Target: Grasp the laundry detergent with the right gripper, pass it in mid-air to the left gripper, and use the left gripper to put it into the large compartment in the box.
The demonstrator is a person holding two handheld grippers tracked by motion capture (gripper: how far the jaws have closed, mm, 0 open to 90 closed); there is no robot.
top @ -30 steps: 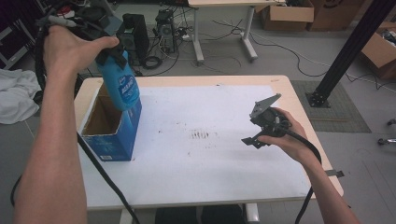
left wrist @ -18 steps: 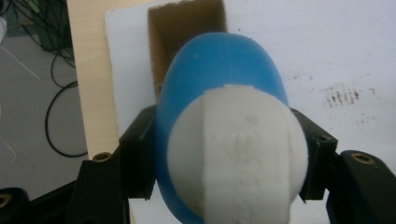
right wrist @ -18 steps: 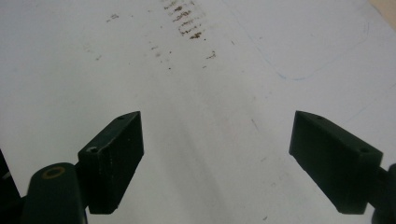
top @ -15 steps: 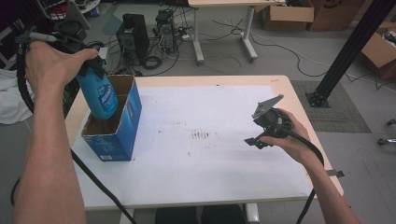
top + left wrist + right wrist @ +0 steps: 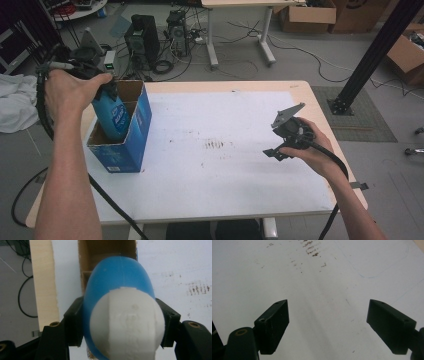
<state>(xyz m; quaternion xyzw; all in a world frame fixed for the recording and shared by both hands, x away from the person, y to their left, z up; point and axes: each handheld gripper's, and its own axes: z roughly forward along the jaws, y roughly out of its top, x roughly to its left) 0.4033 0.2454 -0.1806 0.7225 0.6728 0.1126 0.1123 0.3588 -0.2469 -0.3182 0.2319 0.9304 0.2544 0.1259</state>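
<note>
A blue bottle (image 5: 114,116) goes neck-up into a cardboard box (image 5: 131,150) at the left edge of a work table (image 5: 320,97).

At far left, the left gripper (image 5: 120,325) is clamped on the bottle just below its white cap (image 5: 126,322), the bottle's lower half already inside the near compartment of the box, close to the cardboard divider (image 5: 86,273); to finish cleanly, the bottle looks best kept upright and clear of that divider until its base meets the floor of the box, and only then let go. Across the scuffed white sheet (image 5: 220,150) to the right, the right gripper (image 5: 327,325) hangs low over bare surface with its jaws spread wide and nothing between them, well apart from the box.
</note>
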